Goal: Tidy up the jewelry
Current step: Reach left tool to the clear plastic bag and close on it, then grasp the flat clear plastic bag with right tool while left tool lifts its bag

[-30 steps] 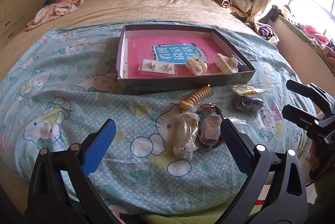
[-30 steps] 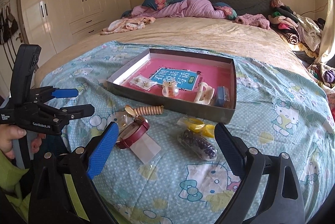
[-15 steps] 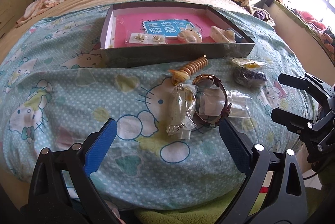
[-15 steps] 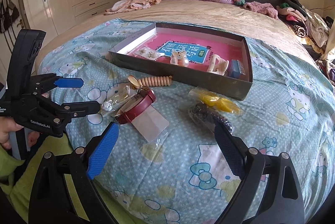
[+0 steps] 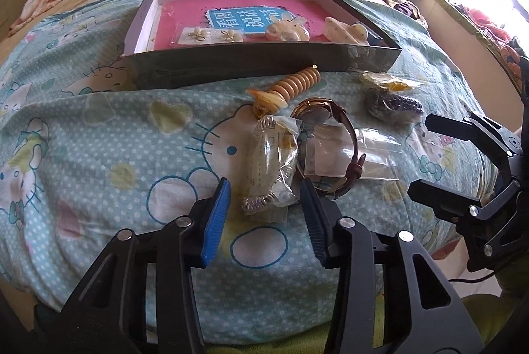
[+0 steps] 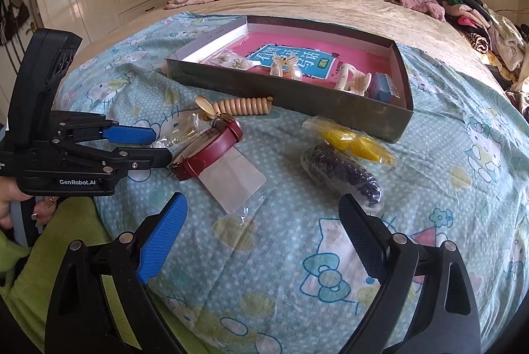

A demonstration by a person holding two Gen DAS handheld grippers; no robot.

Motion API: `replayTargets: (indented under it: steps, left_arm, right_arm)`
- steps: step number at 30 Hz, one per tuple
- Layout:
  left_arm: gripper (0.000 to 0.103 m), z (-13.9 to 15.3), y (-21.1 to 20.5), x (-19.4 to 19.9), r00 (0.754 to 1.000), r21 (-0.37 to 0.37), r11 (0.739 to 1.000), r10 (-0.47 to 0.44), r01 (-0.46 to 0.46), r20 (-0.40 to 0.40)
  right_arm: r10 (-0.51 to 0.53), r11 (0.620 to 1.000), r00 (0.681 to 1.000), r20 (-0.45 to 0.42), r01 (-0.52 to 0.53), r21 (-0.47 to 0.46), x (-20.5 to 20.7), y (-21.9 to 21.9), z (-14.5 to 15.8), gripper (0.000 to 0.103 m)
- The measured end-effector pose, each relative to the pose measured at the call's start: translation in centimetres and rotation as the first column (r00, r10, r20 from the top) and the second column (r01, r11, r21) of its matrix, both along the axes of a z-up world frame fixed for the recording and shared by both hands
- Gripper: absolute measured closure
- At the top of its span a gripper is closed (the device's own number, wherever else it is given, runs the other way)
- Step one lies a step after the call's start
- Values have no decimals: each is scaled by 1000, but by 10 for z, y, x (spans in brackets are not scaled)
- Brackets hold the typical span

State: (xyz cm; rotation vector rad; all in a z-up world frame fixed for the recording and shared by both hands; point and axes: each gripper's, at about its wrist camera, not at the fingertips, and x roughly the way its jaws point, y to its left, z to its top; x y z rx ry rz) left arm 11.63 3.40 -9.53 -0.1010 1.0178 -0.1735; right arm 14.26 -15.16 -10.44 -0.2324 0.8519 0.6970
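**Left gripper closes in on bagged chain**

The bagged chain lies on the bedspread, near the watch. The left gripper has moved forward and narrowed, fingers now flanking the bag without touching, a pickup apparently imminent. The right gripper hangs wide apart. Farther off, the box holds earrings and two hair clips.

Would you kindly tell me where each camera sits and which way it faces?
Left wrist: on the left tool, facing a bagged chain between its fingers; the right tool shows at right.
Right wrist: on the right tool, facing the bed; the left tool and hand show at left.
Shared: watch, box.
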Motion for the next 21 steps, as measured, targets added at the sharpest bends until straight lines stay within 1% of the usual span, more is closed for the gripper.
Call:
replayTargets:
  steps: [4, 10, 15, 16, 18, 19, 20, 21]
  left_arm:
    - [77, -3, 4, 8, 1000, -24, 1000, 7, -7, -7]
    - [77, -1, 13, 11, 999, -58, 998, 36, -36, 0]
    - [76, -2, 15, 14, 999, -70, 997, 35, -36, -8]
    - [75, -3, 15, 15, 999, -72, 997, 36, -36, -9]
    - [75, -4, 16, 16, 999, -77, 996, 35, -36, -12]
    - [75, -4, 16, 17, 999, -79, 996, 35, -36, -14]
    - [75, -5, 16, 17, 999, -79, 996, 34, -35, -14]
    - [75, -5, 15, 18, 999, -79, 996, 33, -34, -14]
  right_arm:
    - [22, 999, 1000, 18, -21, -45, 5, 11, -6, 11]
    - [69, 992, 997, 41, -64, -110, 14, 31, -18, 11]
    - [133, 983, 990, 45, -126, -133, 17, 48, -28, 13]
    - [147, 980, 988, 49, -139, -140, 17, 52, -29, 15]
    - [171, 978, 984, 42, -165, -132, 19, 56, -33, 24]
    - [174, 978, 984, 38, -169, -121, 20, 58, -34, 25]
    - [177, 979, 984, 31, -172, -104, 21, 58, -34, 30]
    - [180, 980, 983, 25, -177, -88, 21, 57, -34, 38]
